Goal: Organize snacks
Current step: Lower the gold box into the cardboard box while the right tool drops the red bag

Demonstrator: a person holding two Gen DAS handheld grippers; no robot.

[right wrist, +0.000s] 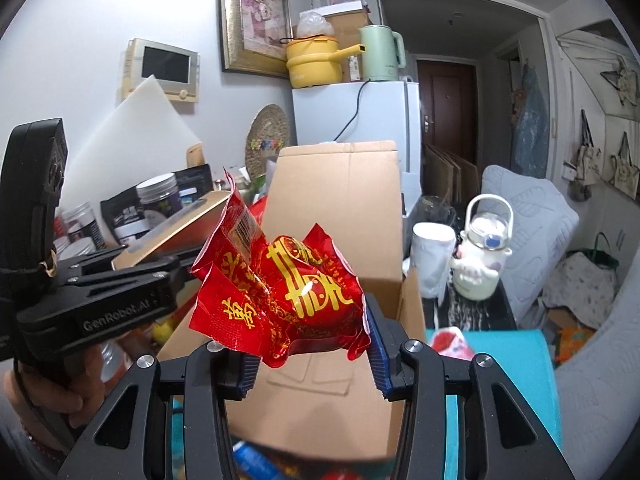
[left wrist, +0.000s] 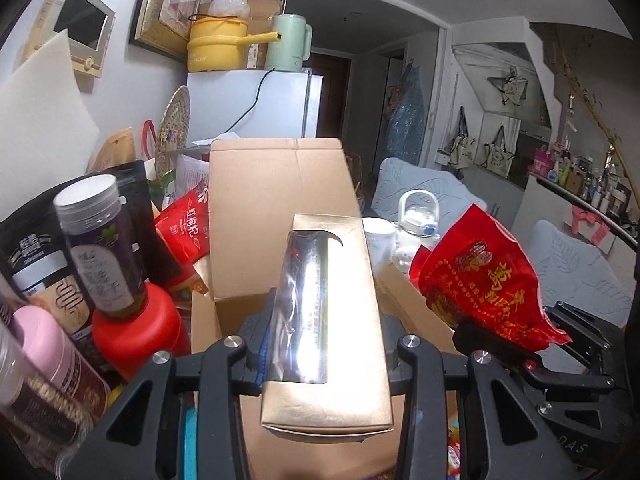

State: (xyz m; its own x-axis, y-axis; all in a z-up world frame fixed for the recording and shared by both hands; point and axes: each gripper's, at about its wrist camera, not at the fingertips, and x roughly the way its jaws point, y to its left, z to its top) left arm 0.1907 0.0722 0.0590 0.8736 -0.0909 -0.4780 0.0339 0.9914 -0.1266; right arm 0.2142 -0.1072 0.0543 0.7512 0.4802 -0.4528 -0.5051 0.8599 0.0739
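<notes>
My left gripper [left wrist: 326, 344] is shut on a gold box [left wrist: 348, 320] with a clear window, held above an open cardboard box [left wrist: 276, 192]. My right gripper [right wrist: 310, 344] is shut on a red snack bag [right wrist: 288, 292] with yellow characters, held over the same cardboard box [right wrist: 340, 208]. The red bag also shows at the right of the left wrist view [left wrist: 484, 276]. The left gripper and its gold box [right wrist: 176, 228] show at the left of the right wrist view.
Jars, a red bottle [left wrist: 140, 332] and dark pouches crowd the left side. A red goji packet [left wrist: 188, 224] leans by the box. A white mug [right wrist: 432, 256] and a white kettle-shaped bottle [right wrist: 484, 256] stand to the right. A teal surface [right wrist: 500, 356] lies below.
</notes>
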